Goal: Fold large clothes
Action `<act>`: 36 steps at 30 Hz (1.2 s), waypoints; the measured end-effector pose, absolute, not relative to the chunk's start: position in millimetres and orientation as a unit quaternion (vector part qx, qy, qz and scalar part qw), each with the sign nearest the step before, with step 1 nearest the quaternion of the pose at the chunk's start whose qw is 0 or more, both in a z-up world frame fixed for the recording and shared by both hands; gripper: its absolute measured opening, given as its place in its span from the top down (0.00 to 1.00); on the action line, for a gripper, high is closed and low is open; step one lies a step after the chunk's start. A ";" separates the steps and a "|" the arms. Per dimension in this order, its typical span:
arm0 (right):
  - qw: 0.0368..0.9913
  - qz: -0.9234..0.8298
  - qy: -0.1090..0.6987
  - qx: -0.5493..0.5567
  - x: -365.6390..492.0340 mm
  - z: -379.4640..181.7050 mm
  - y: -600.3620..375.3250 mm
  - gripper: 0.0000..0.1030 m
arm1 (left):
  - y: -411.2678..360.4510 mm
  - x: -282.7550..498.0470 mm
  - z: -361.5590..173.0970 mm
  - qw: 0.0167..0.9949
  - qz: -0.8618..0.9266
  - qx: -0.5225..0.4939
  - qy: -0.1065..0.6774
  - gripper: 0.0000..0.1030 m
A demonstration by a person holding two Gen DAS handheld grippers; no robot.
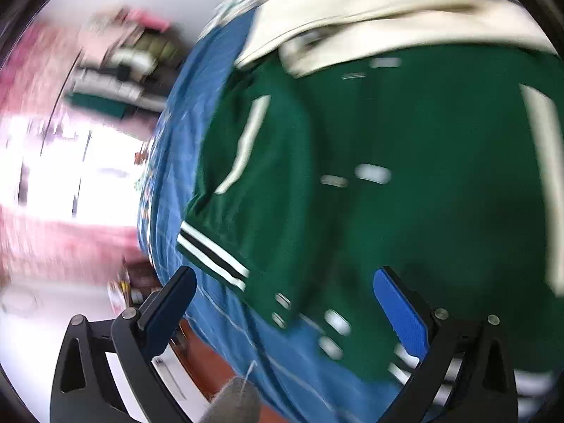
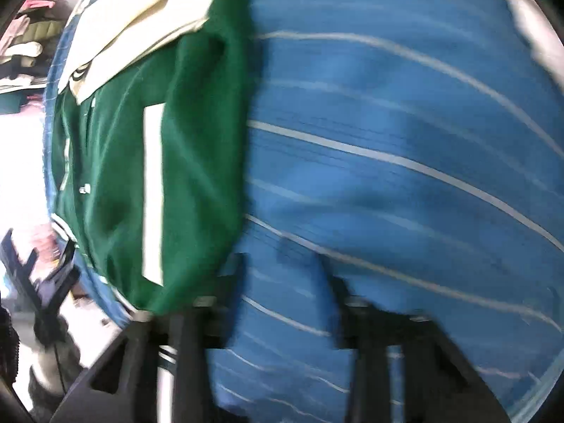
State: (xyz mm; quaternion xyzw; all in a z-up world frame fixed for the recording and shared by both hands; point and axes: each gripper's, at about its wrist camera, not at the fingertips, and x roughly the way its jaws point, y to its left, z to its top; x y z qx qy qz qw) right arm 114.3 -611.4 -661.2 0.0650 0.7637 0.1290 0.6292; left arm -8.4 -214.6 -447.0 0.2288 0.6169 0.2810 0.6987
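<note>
The green jacket (image 1: 405,183) lay flat on the blue striped bedsheet (image 2: 405,141), lengthwise away from both cameras. The left gripper (image 1: 285,299) hovered open and empty over its hem; the right gripper (image 2: 278,282), blurred, probably open, sat beside its edge.

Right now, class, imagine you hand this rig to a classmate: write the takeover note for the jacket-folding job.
Left tool: open, nothing between its fingers, hanging over the jacket's lower edge.
Right tool: blurred, jaws apart over the blue striped bedcover, nothing held as far as the picture shows.
Green jacket: lies on the bedcover, cream sleeve folded across its top, striped cuff at the near left.
Done: sleeves appear folded in.
Left: probably fold the body over and tidy; blur hides details.
</note>
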 end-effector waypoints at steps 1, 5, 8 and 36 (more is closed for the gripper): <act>0.637 0.113 0.761 0.054 107.0 -655.8 -624.0 0.34 | -230.6 -13.0 -445.4 0.700 0.272 0.237 0.616 0.00; 0.626 0.065 0.774 0.074 84.4 -648.7 -666.6 0.34 | -323.3 -36.8 -444.2 0.712 0.212 0.252 0.620 0.00; 0.622 0.028 0.778 0.085 73.0 -649.3 -690.4 0.34 | -370.4 -49.9 -465.3 0.704 0.195 0.269 0.627 0.00; 0.653 0.215 0.629 0.363 261.2 -640.2 -695.6 0.09 | -266.0 28.8 -421.9 0.754 0.285 0.196 0.558 0.84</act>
